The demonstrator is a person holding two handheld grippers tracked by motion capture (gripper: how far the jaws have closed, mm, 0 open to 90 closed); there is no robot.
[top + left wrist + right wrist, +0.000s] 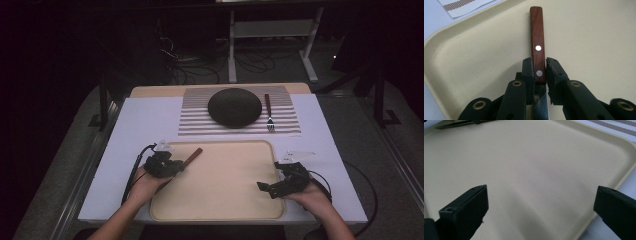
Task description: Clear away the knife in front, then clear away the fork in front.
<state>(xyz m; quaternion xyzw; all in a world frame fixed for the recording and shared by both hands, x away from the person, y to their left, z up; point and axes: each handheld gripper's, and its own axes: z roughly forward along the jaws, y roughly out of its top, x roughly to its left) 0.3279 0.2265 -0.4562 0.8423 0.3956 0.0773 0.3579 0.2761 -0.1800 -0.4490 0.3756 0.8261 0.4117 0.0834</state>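
Knife (537,47): wooden handle clenched in left gripper (539,67), over tray (220,200), near-left. Right gripper (541,202): jaws wide apart, near-right tray edge.

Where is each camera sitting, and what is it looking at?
High view: above the person's side, looking forward and down on the table; forearms, both hands, left gripper and right gripper show.
Left gripper view: rides the left gripper, looking along its jaws shut on a wood-handled knife.
Right gripper view: rides the right gripper, looking between wide-open jaws at the bare tray.
Shared: all three show the beige tray and the striped placemat.
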